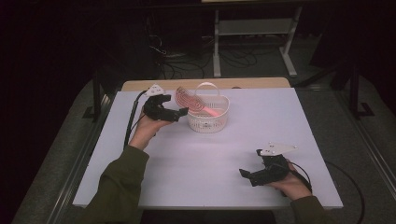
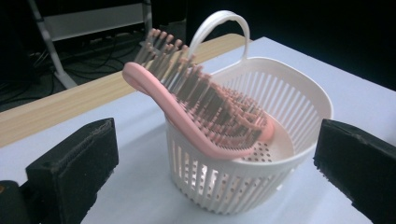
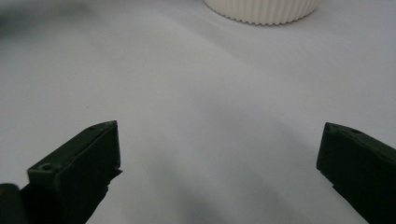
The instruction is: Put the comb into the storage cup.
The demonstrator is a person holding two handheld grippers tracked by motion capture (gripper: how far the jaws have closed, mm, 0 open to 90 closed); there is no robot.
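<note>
The white basket [image 3: 261, 10] is cut off by the right gripper view's top edge, and the pink hairbrush's [image 2: 205, 112] handle end is hidden inside it.

Looks like a lab / recording setup, not a home. White counter [image 1: 205, 154] sits alone in a dark room w/ grey carpet-type floor [image 1: 56, 154] around it. At 12 o'clock beyond the counter: loose black cables [image 1: 187, 60] sprawled on the floor, plus a white metal stand frame [image 1: 254, 39] w/ a low shelf. At 9 and 3 o'clock, dark metal posts [image 1: 95, 95] flank the counter. A bare wooden board [image 1: 205, 84] edges the counter's far side.
</note>
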